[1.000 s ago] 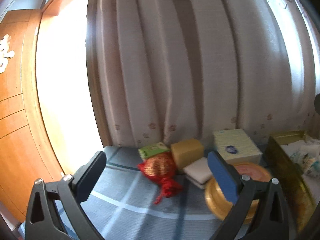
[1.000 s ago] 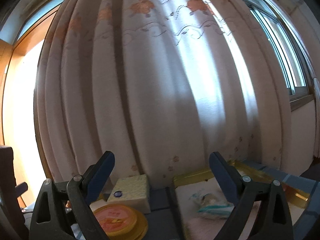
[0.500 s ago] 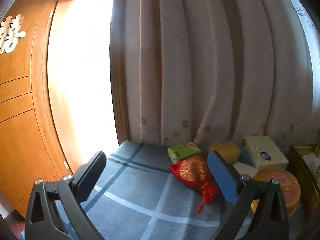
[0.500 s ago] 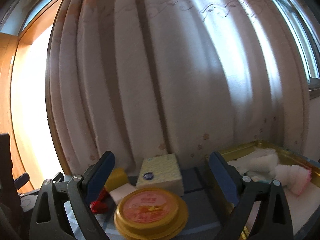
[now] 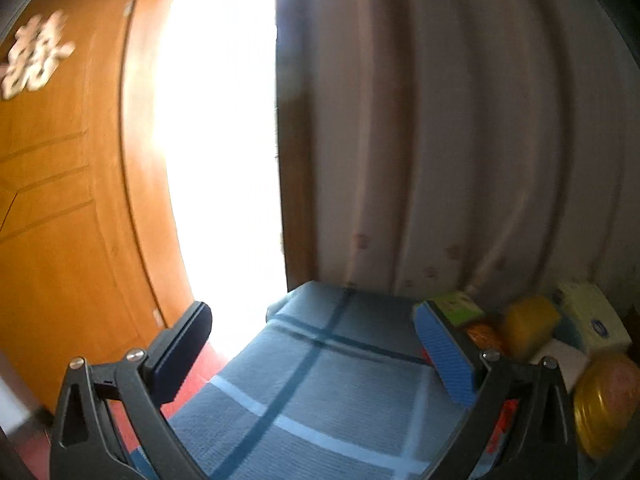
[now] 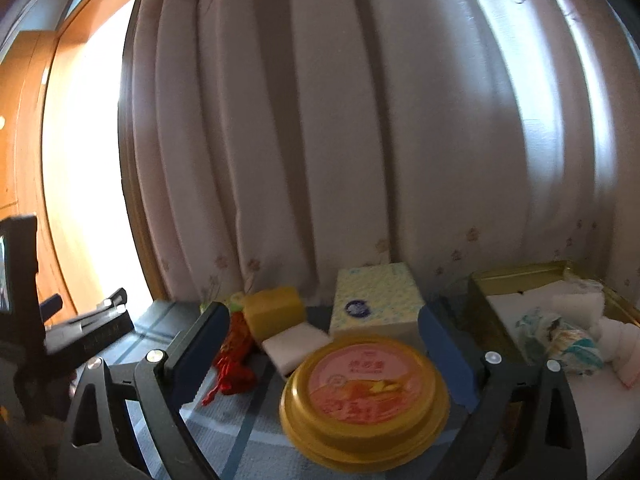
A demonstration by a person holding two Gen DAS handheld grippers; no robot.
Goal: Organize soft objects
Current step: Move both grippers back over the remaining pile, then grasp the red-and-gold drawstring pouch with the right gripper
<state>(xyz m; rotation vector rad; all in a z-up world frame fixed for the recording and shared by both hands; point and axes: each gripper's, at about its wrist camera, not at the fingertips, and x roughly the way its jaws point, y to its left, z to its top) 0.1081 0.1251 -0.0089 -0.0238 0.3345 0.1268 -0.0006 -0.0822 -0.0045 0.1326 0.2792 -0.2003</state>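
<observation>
A red drawstring pouch [image 6: 234,354], a yellow sponge [image 6: 274,312], a white sponge [image 6: 296,346] and a tissue pack [image 6: 374,306] lie on the blue checked cloth [image 6: 240,436]. A round yellow tin [image 6: 364,394] stands nearest my open right gripper [image 6: 324,344], which hovers over it with nothing held. The gold tray [image 6: 516,276] at right holds white cloths and a wrapped bundle [image 6: 560,334]. My left gripper [image 5: 312,336] is open and empty over the cloth's left end; the pouch [image 5: 482,334] is mostly hidden behind its right finger.
A pleated curtain [image 6: 360,140] hangs right behind the objects. A wooden door [image 5: 60,200] and a bright opening [image 5: 224,140] stand at left, past the table's left edge. A green packet [image 5: 458,306] lies by the curtain. The other gripper's body [image 6: 60,332] shows at left.
The left view has swung left, so the objects slid to its right edge. The right view has tilted down and left, bringing the tin and sponges closer. Both grippers stayed open.
</observation>
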